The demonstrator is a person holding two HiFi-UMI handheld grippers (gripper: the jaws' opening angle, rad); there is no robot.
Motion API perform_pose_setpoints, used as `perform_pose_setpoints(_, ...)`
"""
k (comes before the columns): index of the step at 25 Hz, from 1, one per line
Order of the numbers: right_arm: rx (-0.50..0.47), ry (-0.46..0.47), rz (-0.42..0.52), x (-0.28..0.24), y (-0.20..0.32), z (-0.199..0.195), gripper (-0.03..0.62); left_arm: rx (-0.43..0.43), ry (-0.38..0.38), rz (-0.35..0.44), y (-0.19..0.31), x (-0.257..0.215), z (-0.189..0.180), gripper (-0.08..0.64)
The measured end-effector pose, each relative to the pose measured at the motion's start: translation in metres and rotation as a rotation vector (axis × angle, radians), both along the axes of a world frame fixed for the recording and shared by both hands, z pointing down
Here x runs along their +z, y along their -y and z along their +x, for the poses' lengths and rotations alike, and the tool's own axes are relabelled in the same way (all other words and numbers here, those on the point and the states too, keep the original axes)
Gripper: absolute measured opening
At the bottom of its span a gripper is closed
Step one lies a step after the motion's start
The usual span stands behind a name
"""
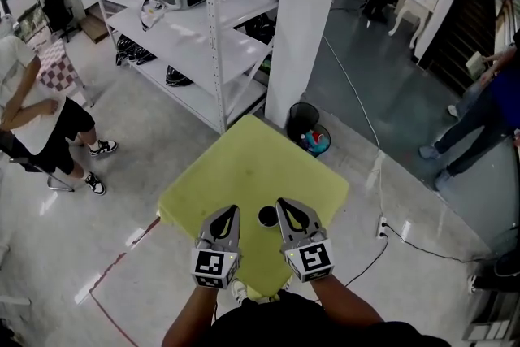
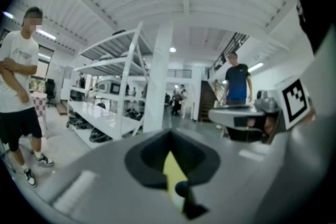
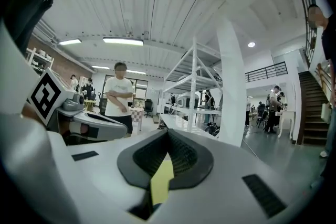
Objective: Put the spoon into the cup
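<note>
A small black cup (image 1: 267,216) stands on the yellow table (image 1: 244,166), near its front edge. I make out no spoon in any view. My left gripper (image 1: 234,212) hovers just left of the cup and my right gripper (image 1: 282,205) just right of it, both pointing away from me. Each is shut with nothing between its jaws. In the left gripper view the closed left gripper (image 2: 169,135) leaves a slit that shows yellow table and a dark round shape (image 2: 181,189), likely the cup. The right gripper (image 3: 168,132) shows only yellow through its slit.
A white shelving rack (image 1: 203,28) and a white pillar (image 1: 302,20) stand beyond the table. A black bin (image 1: 309,128) sits at the pillar's foot. One person (image 1: 36,118) stands at the left, another (image 1: 487,106) at the right. A cable (image 1: 382,166) runs across the floor.
</note>
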State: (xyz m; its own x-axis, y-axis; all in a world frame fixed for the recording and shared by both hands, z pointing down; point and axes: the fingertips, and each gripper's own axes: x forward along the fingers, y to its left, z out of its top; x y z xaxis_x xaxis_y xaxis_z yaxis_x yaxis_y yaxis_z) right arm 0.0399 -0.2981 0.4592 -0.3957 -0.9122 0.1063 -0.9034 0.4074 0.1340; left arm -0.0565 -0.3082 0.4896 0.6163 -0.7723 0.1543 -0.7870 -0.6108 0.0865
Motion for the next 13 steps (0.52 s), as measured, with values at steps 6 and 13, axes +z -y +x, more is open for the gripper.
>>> perform_pose_setpoints(6, 0.022, 0.003, 0.017, -0.0027, -0.0076, 0.0058, 0.006, 0.005, 0.004, -0.010, -0.0039, 0.0030, -0.0043, 0.006)
perform_pose_setpoints(13, 0.034, 0.002, 0.027, -0.0027, -0.0103, 0.0102, 0.006, 0.007, 0.007, -0.011, -0.0067, 0.0055, -0.0031, 0.006)
